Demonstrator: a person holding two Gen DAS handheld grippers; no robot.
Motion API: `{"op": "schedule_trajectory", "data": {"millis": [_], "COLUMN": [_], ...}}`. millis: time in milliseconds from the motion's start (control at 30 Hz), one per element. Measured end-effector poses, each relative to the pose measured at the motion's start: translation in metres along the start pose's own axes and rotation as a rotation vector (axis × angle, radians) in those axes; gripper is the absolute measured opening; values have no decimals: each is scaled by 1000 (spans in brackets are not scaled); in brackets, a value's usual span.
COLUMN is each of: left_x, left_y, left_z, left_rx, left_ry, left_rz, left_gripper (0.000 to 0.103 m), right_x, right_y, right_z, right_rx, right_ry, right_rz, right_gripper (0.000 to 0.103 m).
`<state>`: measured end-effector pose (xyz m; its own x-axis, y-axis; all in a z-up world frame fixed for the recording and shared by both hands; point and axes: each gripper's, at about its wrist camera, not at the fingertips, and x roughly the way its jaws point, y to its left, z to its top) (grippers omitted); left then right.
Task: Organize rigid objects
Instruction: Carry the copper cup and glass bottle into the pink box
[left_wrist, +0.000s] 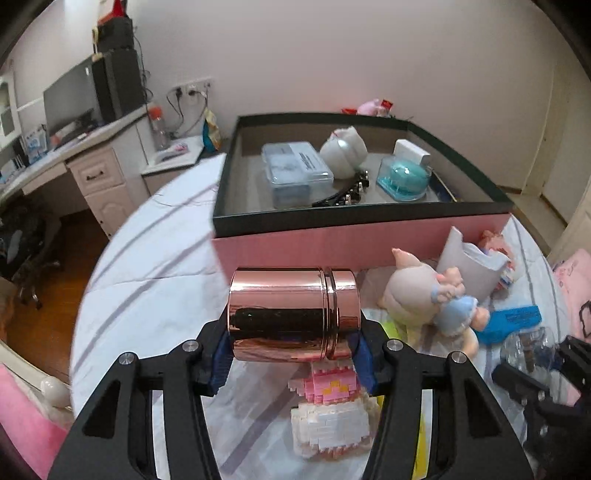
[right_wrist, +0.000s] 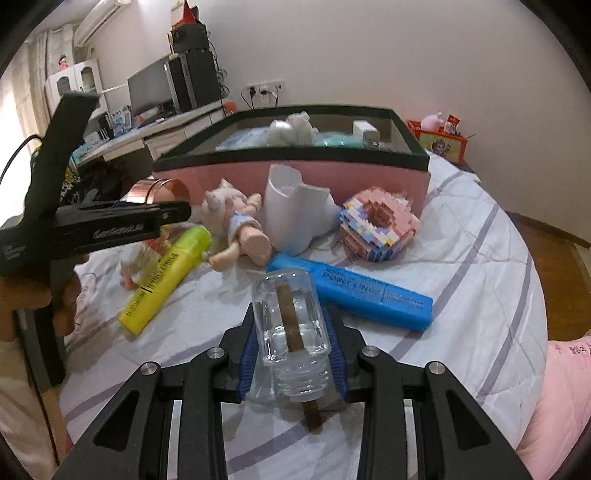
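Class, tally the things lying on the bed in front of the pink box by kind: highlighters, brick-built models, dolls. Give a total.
Highlighters: 2 (yellow highlighter, blue highlighter)
Brick-built models: 2 (donut, pink-and-white figure)
Dolls: 1
Total: 5

Both fisheye views were evenly and fairly brightly lit by soft indoor light with a pinkish cast, and shadows under the objects were weak. Straight lines bowed strongly toward the edges, with black vignetting in the corners; the box edge was smeared at its left corner. The copper tin showed glare streaks and a dark reflection, and the glass bottle carried small highlights.
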<state>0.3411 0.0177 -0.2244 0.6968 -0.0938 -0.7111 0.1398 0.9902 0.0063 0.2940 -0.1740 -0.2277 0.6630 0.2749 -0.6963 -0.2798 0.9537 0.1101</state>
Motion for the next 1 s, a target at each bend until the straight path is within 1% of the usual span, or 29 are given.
{"op": "schedule_trajectory", "data": {"millis": [233,367,533,667,767,867,1000], "left_x": [-38,-54,-63,-68,-65,-51,-28], "left_y": [0,-3,-6,-9,-12,-15,-17], "left_z": [-12,-11,0,17,34,54,79], "left_rx": [8,14,25,37,47,60,77], "left_ry": [-56,-88,-115,-150,-166,-162,-142], "left_rz": [-9,-23,-33,-34,-44,-47,-52], "left_gripper": [55,55,55,55,55,55,55], "right_x": [-20,-29,-36,-35,-26,-11,17], "right_y": [8,15,19,14,10,3,-6], "right_z": [11,21,41,67,89,112,136], "right_rx": [-18,-38,-67,-82,-94,-102,-104], "right_ry": [-58,-86,-117,-141,-144,-137,-105], "right_rz": [1,-1,-1,-8,-25,-26,-26], "right_gripper": [34,34,34,34,34,34,34]}}
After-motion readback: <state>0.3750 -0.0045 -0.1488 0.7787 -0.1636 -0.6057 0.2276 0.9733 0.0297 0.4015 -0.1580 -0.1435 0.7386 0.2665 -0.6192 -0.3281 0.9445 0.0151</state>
